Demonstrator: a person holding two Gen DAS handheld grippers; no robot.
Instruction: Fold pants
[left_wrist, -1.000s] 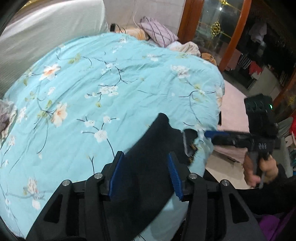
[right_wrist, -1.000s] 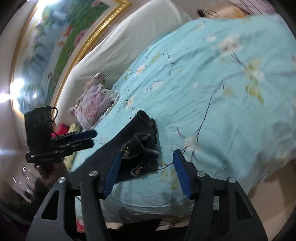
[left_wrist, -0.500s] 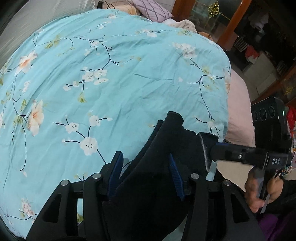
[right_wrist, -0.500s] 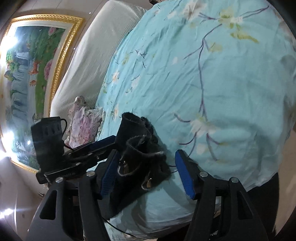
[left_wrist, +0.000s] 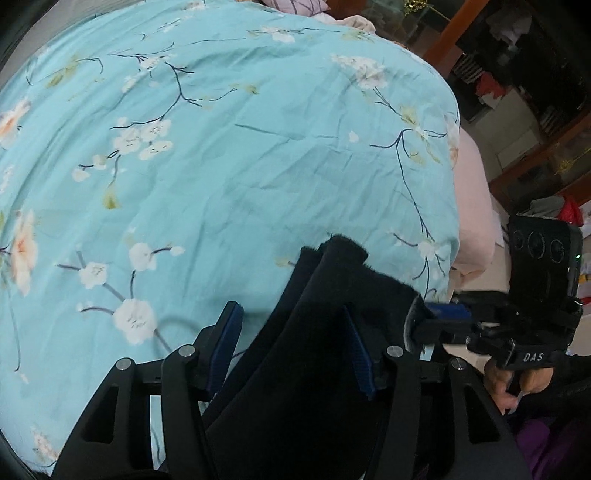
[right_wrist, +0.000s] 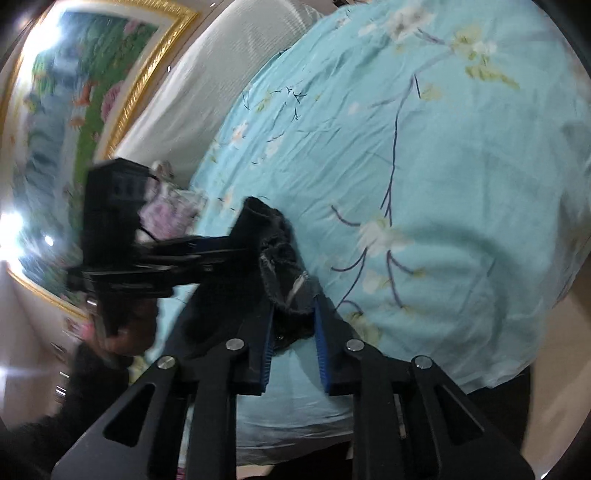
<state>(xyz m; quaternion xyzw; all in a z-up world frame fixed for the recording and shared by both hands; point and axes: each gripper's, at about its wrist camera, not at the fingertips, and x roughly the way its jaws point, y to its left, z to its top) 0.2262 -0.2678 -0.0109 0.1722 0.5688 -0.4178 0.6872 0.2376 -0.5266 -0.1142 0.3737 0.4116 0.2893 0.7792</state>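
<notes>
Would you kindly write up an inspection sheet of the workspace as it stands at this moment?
Surface: bed under a turquoise floral quilt, wrinkled.
Job's things: black pants at the near edge of the bed, bunched, drawstring end showing.
Clutter: pillows at the headboard side.
Grippers: left gripper open, pants between its fingers; right gripper closed on the pants.
Cables: nothing seen.
Surroundings: gold-framed painting, padded headboard, wood-framed glass doors.
</notes>
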